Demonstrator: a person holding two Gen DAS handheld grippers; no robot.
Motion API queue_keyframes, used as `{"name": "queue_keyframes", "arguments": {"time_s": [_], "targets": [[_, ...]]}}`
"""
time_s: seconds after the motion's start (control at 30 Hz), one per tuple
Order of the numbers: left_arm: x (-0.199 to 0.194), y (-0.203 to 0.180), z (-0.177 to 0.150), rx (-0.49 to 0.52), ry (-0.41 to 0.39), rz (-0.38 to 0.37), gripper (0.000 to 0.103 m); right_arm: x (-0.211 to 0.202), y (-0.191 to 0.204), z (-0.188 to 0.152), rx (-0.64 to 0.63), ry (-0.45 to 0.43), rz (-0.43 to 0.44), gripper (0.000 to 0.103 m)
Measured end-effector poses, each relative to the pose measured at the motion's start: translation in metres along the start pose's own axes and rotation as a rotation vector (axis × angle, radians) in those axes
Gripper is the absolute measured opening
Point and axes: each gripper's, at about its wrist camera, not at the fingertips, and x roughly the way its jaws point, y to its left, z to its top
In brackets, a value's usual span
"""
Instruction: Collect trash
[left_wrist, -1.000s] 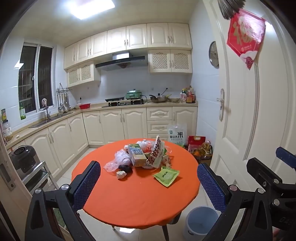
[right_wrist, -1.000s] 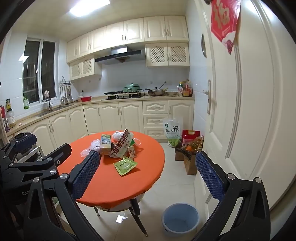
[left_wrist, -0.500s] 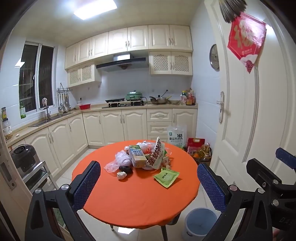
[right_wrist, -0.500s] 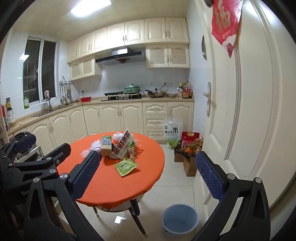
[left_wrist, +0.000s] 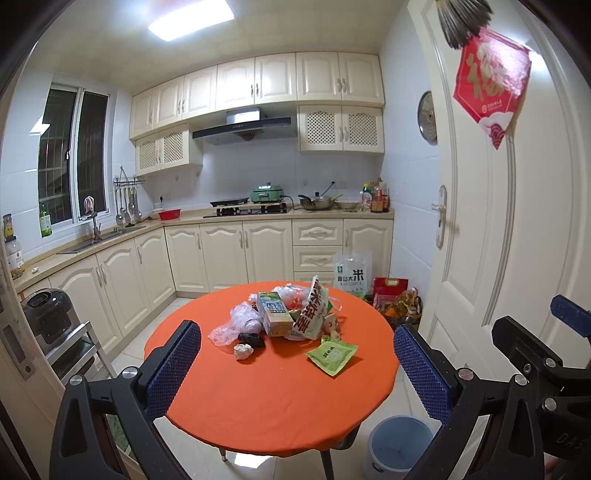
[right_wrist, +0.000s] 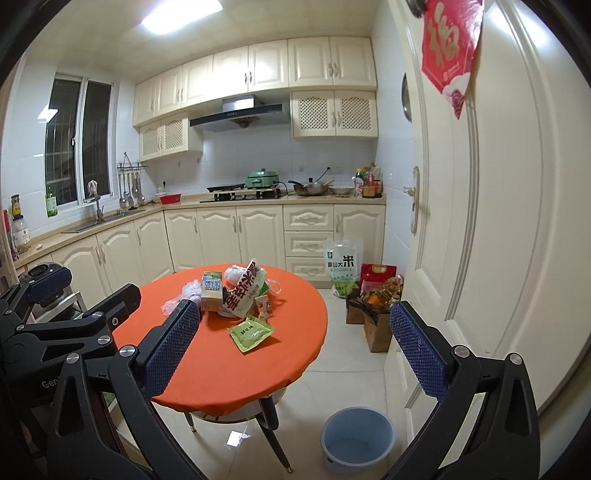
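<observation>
Both pairs of tongs are held apart and empty: the left gripper (left_wrist: 297, 360) and the right gripper (right_wrist: 295, 345) are raised short of the round orange table (left_wrist: 258, 398), nothing clamped between the blue pads. The trash is seen heaped at the table's far side: a green pouch (left_wrist: 331, 355), a drink carton (left_wrist: 274, 313), a red-lettered bag (left_wrist: 310, 314), crumpled plastic (left_wrist: 236, 323). The blue bin (right_wrist: 356, 439) stands on the floor near the table's right edge and appears empty. Collection is judged not yet begun; every piece is left.
</observation>
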Motion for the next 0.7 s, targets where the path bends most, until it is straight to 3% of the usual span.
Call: {"name": "queue_keyframes", "arguments": {"time_s": [0.7], "targets": [[-0.0072,0.0001,0.0004,-0.002,-0.010,0.003,0.102,-0.0043,0.0011,0.0000,-0.003,-0.007,-0.001,0.103]]}}
